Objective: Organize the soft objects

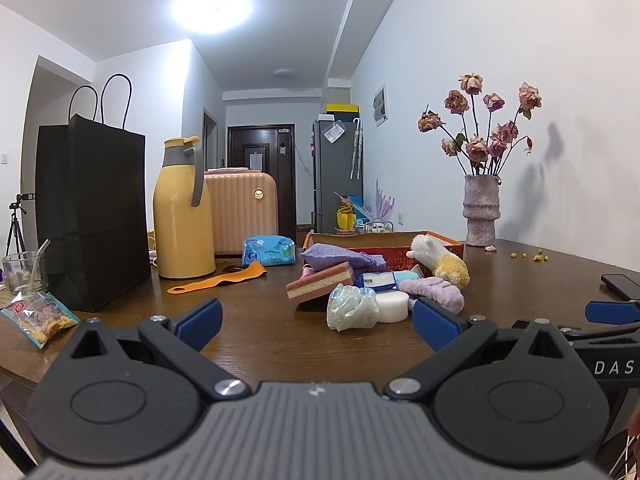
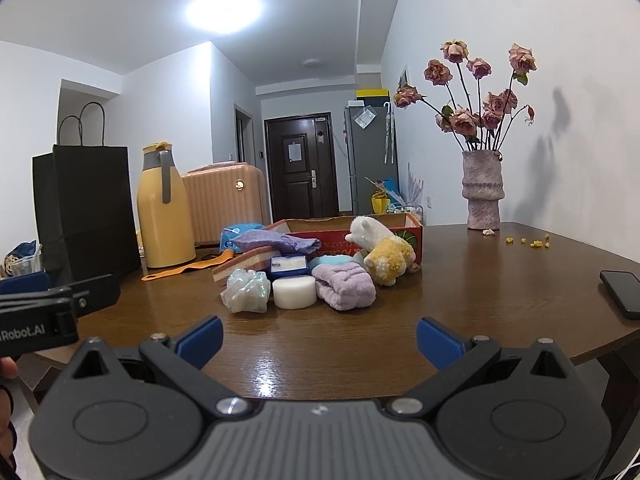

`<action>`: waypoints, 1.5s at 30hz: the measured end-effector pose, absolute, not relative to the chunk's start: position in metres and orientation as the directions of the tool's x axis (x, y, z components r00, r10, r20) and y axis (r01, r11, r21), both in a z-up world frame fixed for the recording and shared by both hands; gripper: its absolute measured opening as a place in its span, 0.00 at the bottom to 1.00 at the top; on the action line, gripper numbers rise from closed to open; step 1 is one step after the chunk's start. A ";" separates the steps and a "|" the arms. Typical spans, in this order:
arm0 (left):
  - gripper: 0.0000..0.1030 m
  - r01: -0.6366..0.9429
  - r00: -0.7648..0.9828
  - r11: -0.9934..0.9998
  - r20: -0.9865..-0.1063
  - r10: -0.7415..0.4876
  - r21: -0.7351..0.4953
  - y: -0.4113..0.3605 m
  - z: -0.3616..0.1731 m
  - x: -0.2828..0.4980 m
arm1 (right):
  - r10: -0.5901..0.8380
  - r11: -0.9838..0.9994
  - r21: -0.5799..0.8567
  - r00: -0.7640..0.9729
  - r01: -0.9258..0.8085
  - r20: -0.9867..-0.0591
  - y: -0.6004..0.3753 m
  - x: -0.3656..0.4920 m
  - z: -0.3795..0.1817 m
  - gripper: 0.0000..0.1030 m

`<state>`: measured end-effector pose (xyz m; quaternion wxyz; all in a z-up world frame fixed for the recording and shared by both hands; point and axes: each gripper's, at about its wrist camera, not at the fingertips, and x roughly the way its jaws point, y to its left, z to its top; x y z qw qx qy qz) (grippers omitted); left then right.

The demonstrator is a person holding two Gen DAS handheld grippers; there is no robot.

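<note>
A heap of soft things lies mid-table before an orange cardboard box (image 1: 448,245) (image 2: 344,236): a crumpled clear bag (image 1: 351,307) (image 2: 246,286), a white round sponge (image 1: 392,307) (image 2: 294,291), a lilac towel (image 1: 434,290) (image 2: 346,286), a pink layered sponge (image 1: 320,286) (image 2: 240,266), a purple pouch (image 1: 340,258) (image 2: 276,240) and a white-and-yellow plush (image 1: 440,260) (image 2: 384,252) leaning on the box. My left gripper (image 1: 316,326) stands open just short of the heap. My right gripper (image 2: 320,340) is open too, farther back, holding nothing.
At the left stand a black paper bag (image 1: 92,208) (image 2: 86,208), a yellow thermos (image 1: 184,212) (image 2: 162,212), a glass (image 1: 22,272) and a snack packet (image 1: 38,318). An orange strap (image 1: 218,280) and blue tissue pack (image 1: 268,250) lie behind. A vase of dried roses (image 1: 482,210) (image 2: 482,192) and phone (image 2: 622,292) sit right.
</note>
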<state>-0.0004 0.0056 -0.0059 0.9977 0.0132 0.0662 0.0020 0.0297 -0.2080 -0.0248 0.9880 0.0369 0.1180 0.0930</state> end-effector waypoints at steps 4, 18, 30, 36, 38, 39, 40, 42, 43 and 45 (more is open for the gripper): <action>1.00 -0.002 0.991 1.000 -0.134 0.006 0.031 0.004 -0.006 -0.001 | 0.193 0.980 0.094 0.955 -0.176 -0.224 -0.208 0.029 -0.024 1.00; 1.00 -0.004 0.991 0.999 -0.136 0.009 0.034 0.003 -0.003 0.001 | 0.192 0.980 0.093 0.956 -0.175 -0.222 -0.209 0.030 -0.024 1.00; 1.00 -0.004 0.991 0.999 -0.135 0.009 0.036 0.002 -0.002 0.000 | 0.189 0.980 0.096 0.957 -0.172 -0.221 -0.212 0.029 -0.021 1.00; 1.00 -0.003 0.991 0.999 -0.135 0.007 0.035 0.002 -0.002 0.000 | 0.189 0.981 0.094 0.957 -0.172 -0.222 -0.210 0.029 -0.022 1.00; 1.00 -0.003 0.991 0.999 -0.135 0.008 0.035 0.003 -0.002 0.000 | 0.187 0.981 0.094 0.957 -0.169 -0.222 -0.209 0.029 -0.023 1.00; 1.00 -0.002 0.991 0.999 -0.135 0.007 0.036 0.002 -0.002 0.000 | 0.185 0.981 0.095 0.957 -0.168 -0.221 -0.210 0.029 -0.023 1.00; 1.00 -0.003 0.991 0.999 -0.135 0.007 0.036 0.003 -0.002 0.000 | 0.184 0.981 0.095 0.958 -0.167 -0.222 -0.210 0.030 -0.023 1.00; 1.00 -0.004 0.991 0.999 -0.135 0.009 0.034 0.003 -0.002 0.000 | 0.184 0.982 0.095 0.958 -0.166 -0.222 -0.209 0.030 -0.023 1.00; 1.00 -0.004 0.991 0.999 -0.135 0.008 0.034 0.003 -0.002 -0.001 | 0.182 0.982 0.095 0.958 -0.165 -0.222 -0.209 0.030 -0.023 1.00; 1.00 -0.002 0.990 0.999 -0.139 0.007 0.033 0.003 -0.003 0.000 | 0.182 0.982 0.095 0.958 -0.165 -0.222 -0.210 0.030 -0.024 1.00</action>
